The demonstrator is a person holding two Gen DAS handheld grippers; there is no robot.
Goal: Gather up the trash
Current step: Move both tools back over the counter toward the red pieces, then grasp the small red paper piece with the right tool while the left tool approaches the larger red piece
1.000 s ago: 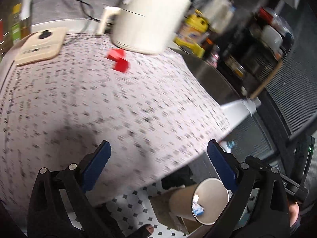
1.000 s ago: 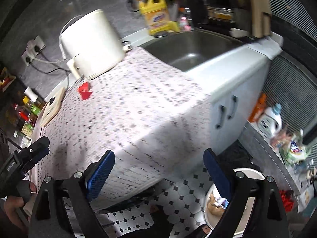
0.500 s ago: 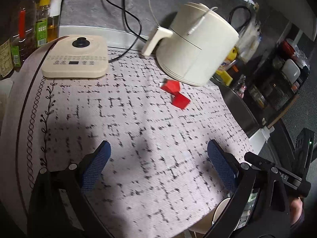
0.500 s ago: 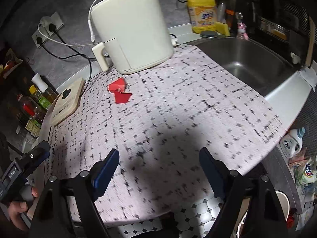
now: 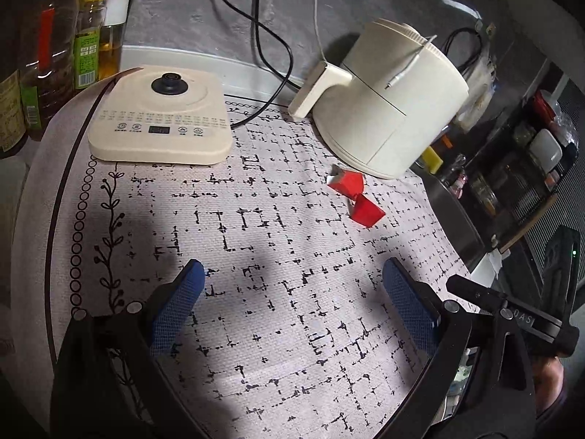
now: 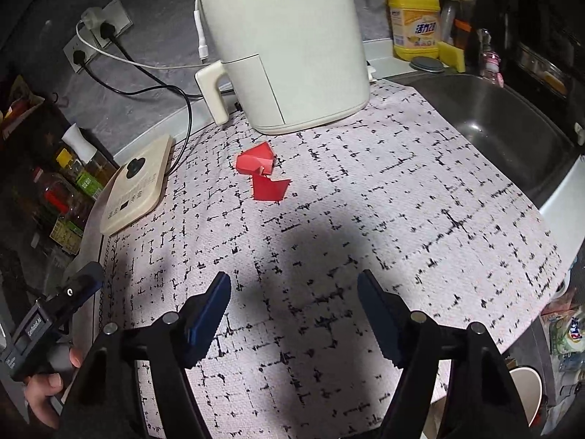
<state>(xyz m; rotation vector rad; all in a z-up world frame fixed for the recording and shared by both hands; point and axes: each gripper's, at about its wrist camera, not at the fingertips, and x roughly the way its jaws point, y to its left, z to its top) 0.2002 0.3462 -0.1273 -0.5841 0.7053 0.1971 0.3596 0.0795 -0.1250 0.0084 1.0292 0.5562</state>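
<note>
Here both the left gripper (image 5: 292,303) and right gripper (image 6: 294,314) gape empty, red paper scraps (image 6: 261,173) beside the air fryer (image 6: 289,47).

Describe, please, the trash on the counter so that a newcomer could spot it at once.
Find the big cream air fryer standing on the patterned mat. Just in front of its base, on the mat, lies the red paper scrap, folded and crumpled into two joined lumps. It is the only bright red thing on the mat; the flat cream appliance base beside it is pale.

Sharp, dim-edged fisheye; broad shadows
</note>
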